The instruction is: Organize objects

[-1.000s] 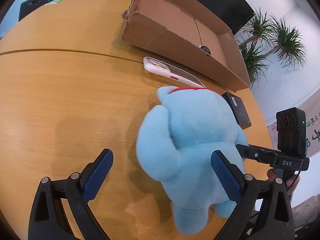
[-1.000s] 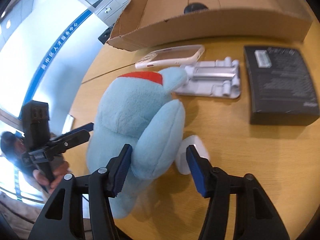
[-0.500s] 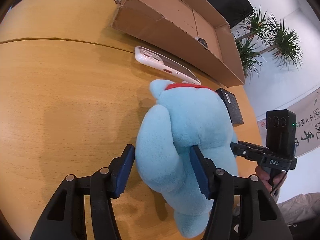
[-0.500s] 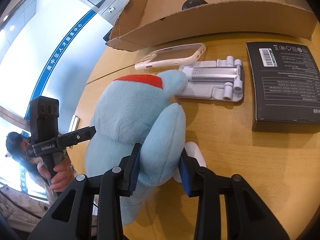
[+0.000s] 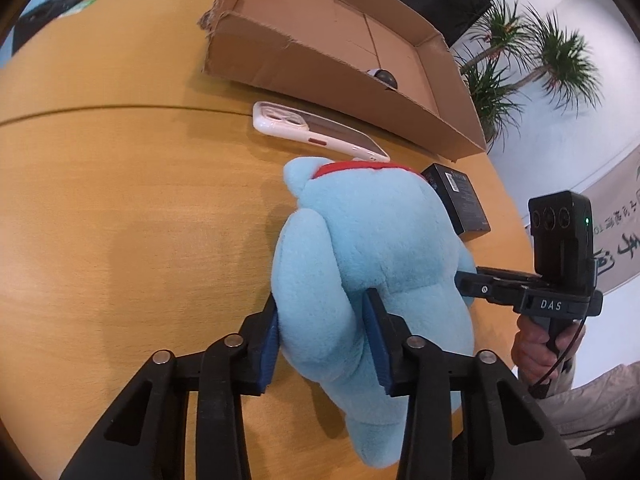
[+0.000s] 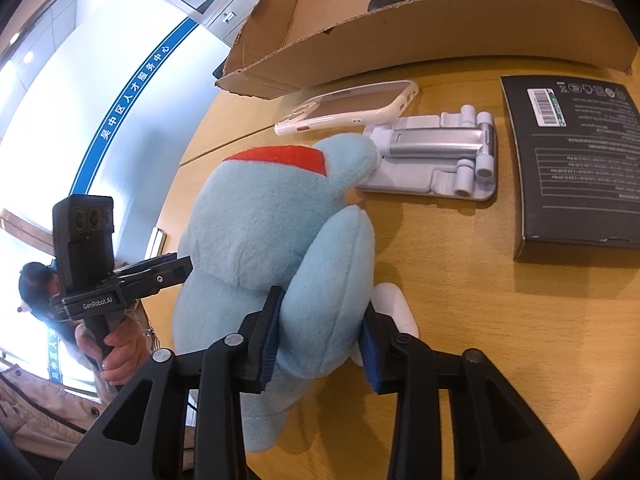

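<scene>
plush [image 5: 372,264] fills the left wrist view, one of its arms pinched between the blue pads of the left claw [image 5: 322,340], which has just been closing and is now clenched on that arm. the toy lies on the wooden table [image 5: 120,208]. beyond the claw a phone case [image 5: 316,132] lies past the toy's head, and farther on sits a cardboard box [image 5: 328,40] with a dark round thing inside. ahead and to the right, a black box [image 5: 460,200] peeks out behind the toy. at the far right the right claw [image 5: 468,284] reaches into the toy's other side, a hand [image 5: 532,344] on its grip.

right wrist view: the right claw [image 6: 320,336] is clamped on the toy's other arm, pads pressed into the fur. a small white case [image 6: 394,308] sits just beside its right pad. ahead lies a grey stand [image 6: 436,160] touching the toy's ear, the phone case leaning over it; the black box lies ahead to the right. far left, the left claw [image 6: 176,264] meets the toy.
</scene>
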